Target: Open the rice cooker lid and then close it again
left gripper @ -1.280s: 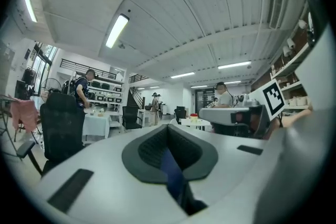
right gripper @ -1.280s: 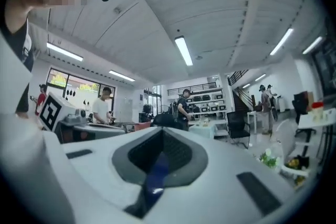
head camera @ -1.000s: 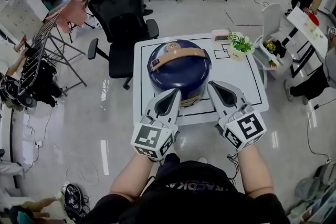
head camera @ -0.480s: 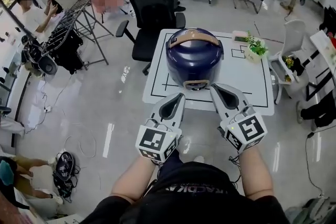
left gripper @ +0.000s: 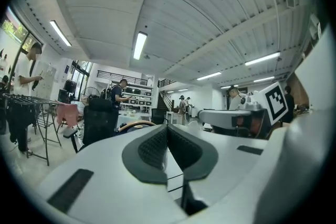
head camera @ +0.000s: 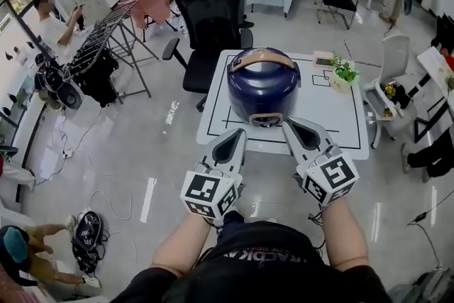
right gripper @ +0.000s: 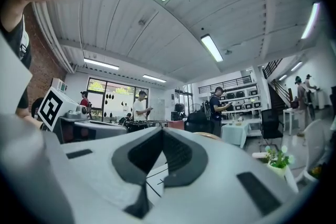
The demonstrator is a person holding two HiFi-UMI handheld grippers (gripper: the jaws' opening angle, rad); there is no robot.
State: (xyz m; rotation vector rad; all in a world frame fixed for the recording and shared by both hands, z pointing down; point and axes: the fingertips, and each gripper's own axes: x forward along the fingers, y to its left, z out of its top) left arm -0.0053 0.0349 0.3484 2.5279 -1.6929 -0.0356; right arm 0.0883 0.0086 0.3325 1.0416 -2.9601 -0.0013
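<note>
A dark blue rice cooker [head camera: 264,89] with a tan handle [head camera: 262,59] stands on a white table [head camera: 217,116]; its lid is down. My left gripper [head camera: 240,133] hangs over the table's near edge, just short of the cooker's front and a little to its left, jaws shut with nothing between them. My right gripper [head camera: 289,123] is level with it at the cooker's front right, also shut and empty. In the left gripper view the pads [left gripper: 157,147] meet, and the handle [left gripper: 137,124] shows beyond them. The right gripper view shows its pads [right gripper: 176,153] pressed together.
A small potted plant [head camera: 343,71] and a pink box [head camera: 323,57] sit at the table's far right. A black office chair [head camera: 211,18] stands behind the table, a clothes rack [head camera: 106,46] to the left, a white chair [head camera: 392,57] to the right. People stand around the room.
The view has swung so that the table and cooker now lie squarely ahead. Both grippers swung with it, and their tips no longer overlap the cooker's front. Both stayed shut.
</note>
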